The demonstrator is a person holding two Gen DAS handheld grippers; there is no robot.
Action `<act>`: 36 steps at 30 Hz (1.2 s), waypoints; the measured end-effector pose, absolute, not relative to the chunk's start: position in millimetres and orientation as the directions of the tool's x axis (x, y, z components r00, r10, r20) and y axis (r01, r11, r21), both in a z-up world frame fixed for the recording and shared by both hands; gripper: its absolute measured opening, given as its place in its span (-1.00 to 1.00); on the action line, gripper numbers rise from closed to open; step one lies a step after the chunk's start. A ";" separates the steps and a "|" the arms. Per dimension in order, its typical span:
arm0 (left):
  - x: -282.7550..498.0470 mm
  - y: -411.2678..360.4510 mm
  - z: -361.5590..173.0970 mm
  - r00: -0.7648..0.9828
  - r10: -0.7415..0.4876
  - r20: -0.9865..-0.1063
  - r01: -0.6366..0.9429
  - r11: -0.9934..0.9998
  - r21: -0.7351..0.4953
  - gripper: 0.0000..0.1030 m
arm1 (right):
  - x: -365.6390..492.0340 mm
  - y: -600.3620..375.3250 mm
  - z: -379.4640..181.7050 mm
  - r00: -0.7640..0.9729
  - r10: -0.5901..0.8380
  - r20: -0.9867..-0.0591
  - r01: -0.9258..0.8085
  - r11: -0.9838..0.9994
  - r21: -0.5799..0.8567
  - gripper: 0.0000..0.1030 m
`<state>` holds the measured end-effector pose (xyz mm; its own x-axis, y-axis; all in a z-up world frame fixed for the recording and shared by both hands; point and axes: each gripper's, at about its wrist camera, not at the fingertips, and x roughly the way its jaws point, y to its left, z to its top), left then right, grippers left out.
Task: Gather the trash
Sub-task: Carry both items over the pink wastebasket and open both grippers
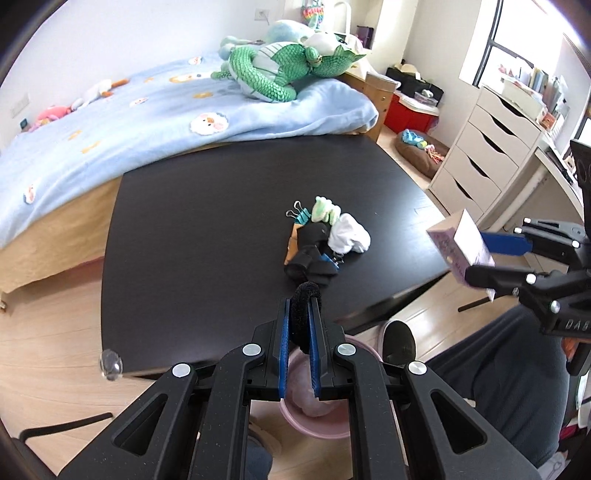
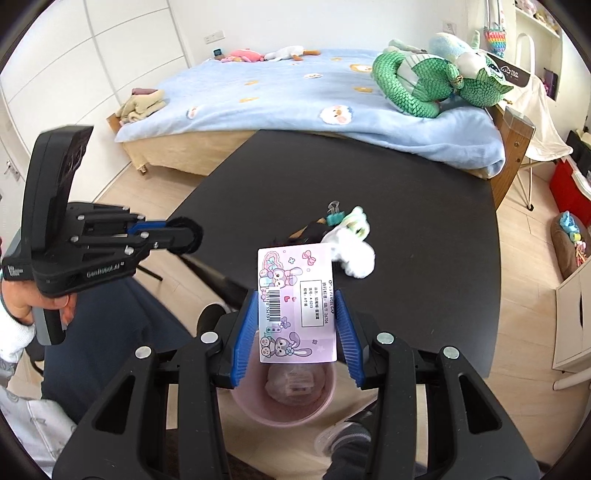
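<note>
Left claw (image 1: 300,295) is clenched tight on a fuzzy black loop (image 1: 305,314). Right claw (image 2: 295,306) grips a flat, glossy pink box (image 2: 295,302) between ribbed blue pads (image 2: 245,332), above the round pink bin (image 2: 284,398). A soft clutter heap (image 1: 321,236) sits on the dark tabletop (image 1: 203,240).

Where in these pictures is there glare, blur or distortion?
Left wrist view: the window is overexposed, the pink box looks slightly blurred, and the black table edges bow. Right wrist view: the box label is sharp; dark corners frame both.
</note>
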<state>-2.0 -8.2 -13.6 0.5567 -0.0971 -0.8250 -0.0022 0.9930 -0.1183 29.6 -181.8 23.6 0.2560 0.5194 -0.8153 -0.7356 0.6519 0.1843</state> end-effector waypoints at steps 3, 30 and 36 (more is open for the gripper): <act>-10.8 -8.9 -13.2 0.558 -0.105 -0.823 0.003 0.992 -0.125 -0.82 | 14.0 -182.4 20.0 0.243 0.516 -0.821 -0.743 0.643 0.184 -0.19; -42.5 -13.8 -15.6 0.560 -0.126 -0.819 0.007 0.989 -0.147 -0.82 | -10.5 -175.7 -6.2 0.204 0.499 -0.842 -0.733 0.648 0.206 0.79; -42.1 -21.3 -16.9 0.552 -0.145 -0.821 0.033 0.988 -0.151 -0.82 | -5.8 -186.1 -1.7 0.238 0.495 -0.836 -0.700 0.684 0.205 0.87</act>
<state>-42.1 -21.3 -16.9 0.5517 -0.1445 -0.8214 0.0334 0.9879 -0.1513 -5.8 -186.1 -1.7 0.2379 0.4947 -0.8359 -0.7001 0.6838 0.2054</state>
